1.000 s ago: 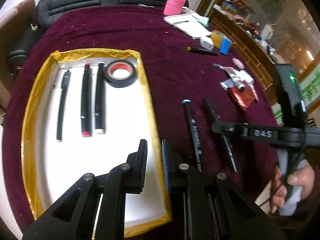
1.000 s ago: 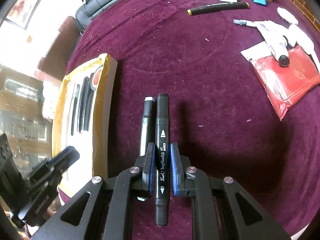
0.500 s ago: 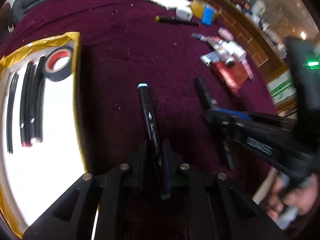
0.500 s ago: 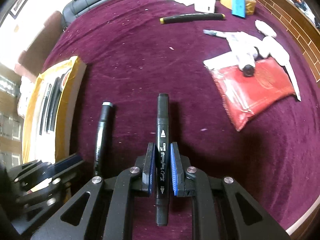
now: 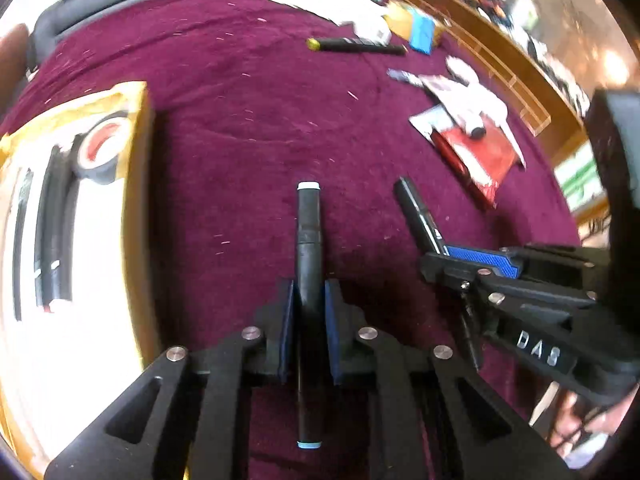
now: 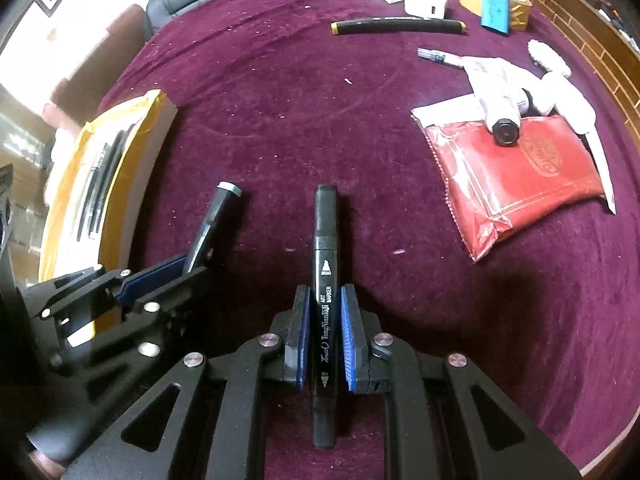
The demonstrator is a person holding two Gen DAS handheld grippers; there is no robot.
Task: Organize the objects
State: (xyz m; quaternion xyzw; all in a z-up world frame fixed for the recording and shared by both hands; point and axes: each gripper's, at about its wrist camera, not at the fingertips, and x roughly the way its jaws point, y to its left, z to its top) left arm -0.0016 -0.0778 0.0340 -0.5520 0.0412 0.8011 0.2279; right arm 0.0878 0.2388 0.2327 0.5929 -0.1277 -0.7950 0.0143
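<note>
My left gripper (image 5: 308,292) is shut on a black marker with light-blue end caps (image 5: 308,232), gripped near its middle over the maroon cloth. My right gripper (image 6: 325,304) is shut on a black art marker (image 6: 325,240) with white lettering. Each gripper shows in the other's view: the right gripper (image 5: 472,264) beside its marker (image 5: 418,216), and the left gripper (image 6: 160,276) with its marker (image 6: 212,224) angled leftward. To the left lies the yellow-rimmed white tray (image 5: 138,200) holding three black pens (image 5: 52,232) and a black tape roll (image 5: 102,148).
A yellow-capped black marker (image 6: 396,26) lies at the far side of the cloth. A red pouch (image 6: 516,176) with a white tube (image 6: 500,104) on it sits to the right. Papers and small boxes (image 6: 494,8) crowd the far edge. A person's hand (image 5: 580,420) holds the right gripper.
My left gripper moved right from above the tray to the light-blue-capped marker and shut on it. That marker now stands apart from the right gripper's marker, which stays gripped.
</note>
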